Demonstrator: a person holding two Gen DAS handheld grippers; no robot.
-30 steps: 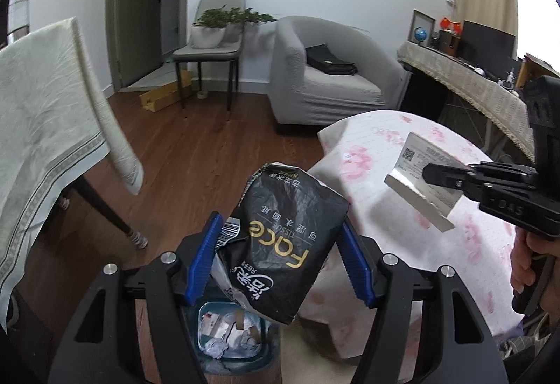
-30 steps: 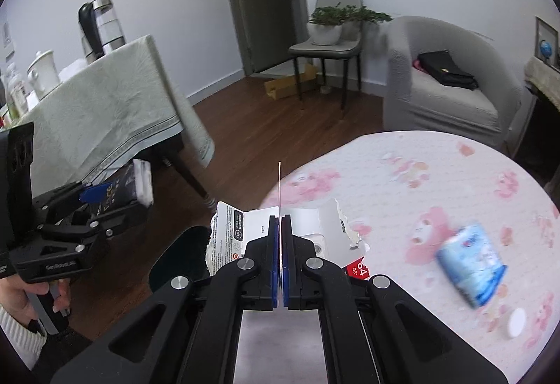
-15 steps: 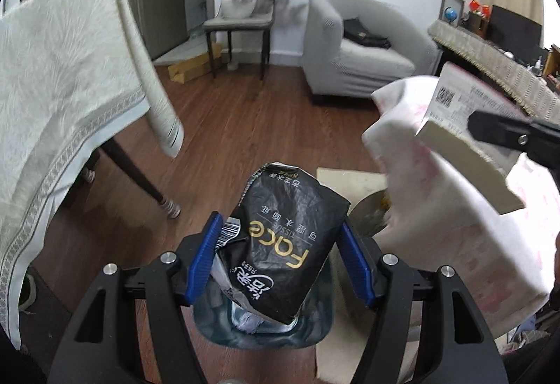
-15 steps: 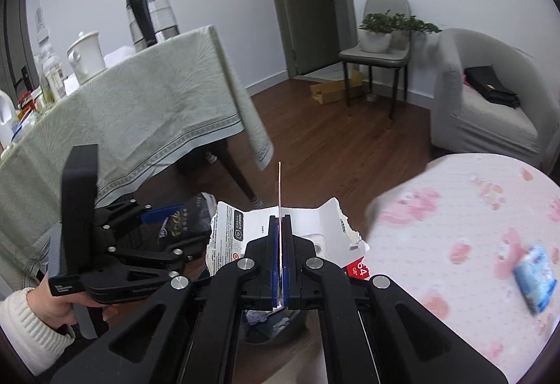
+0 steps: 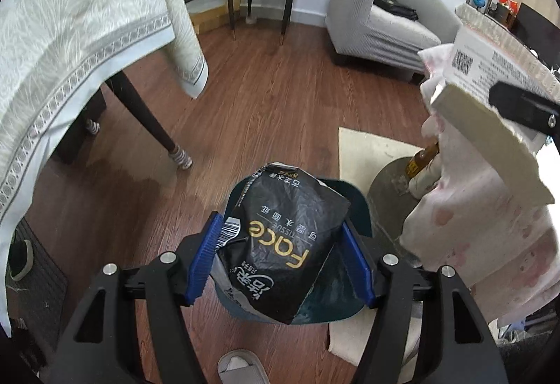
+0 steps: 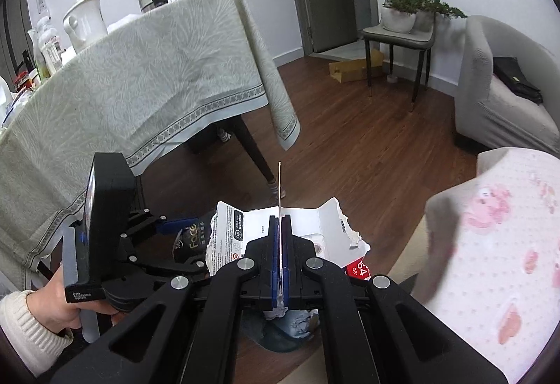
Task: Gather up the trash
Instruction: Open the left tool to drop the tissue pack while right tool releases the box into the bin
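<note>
- The left gripper [image 5: 283,259] held a crumpled black plastic tissue wrapper with gold lettering [image 5: 280,244] between its blue pads, jaws set fairly wide and pressing on the wrapper's two sides; the wrapper hung directly over a dark teal plastic waste bin [image 5: 357,219] on the wooden floor.
- The right gripper [image 6: 279,261] was pinched fully together on a torn white cardboard box flap with printed text [image 6: 308,226], held on edge; the bin [image 6: 280,338] showed just below it, crumpled paper already inside.
- The wrapper looked light, soft and slick; it probably crushes under pressure and could slide from the pads; the squeeze across its creased middle seemed the safest hold.
- The cardboard looked light but stiff, with ragged torn edges; a thin flap like this suits a flat pinch near its centre, as here; a hold near a torn corner might rip it.
- A table with a pink floral cloth [image 6: 490,244] stood just beside the bin.
</note>
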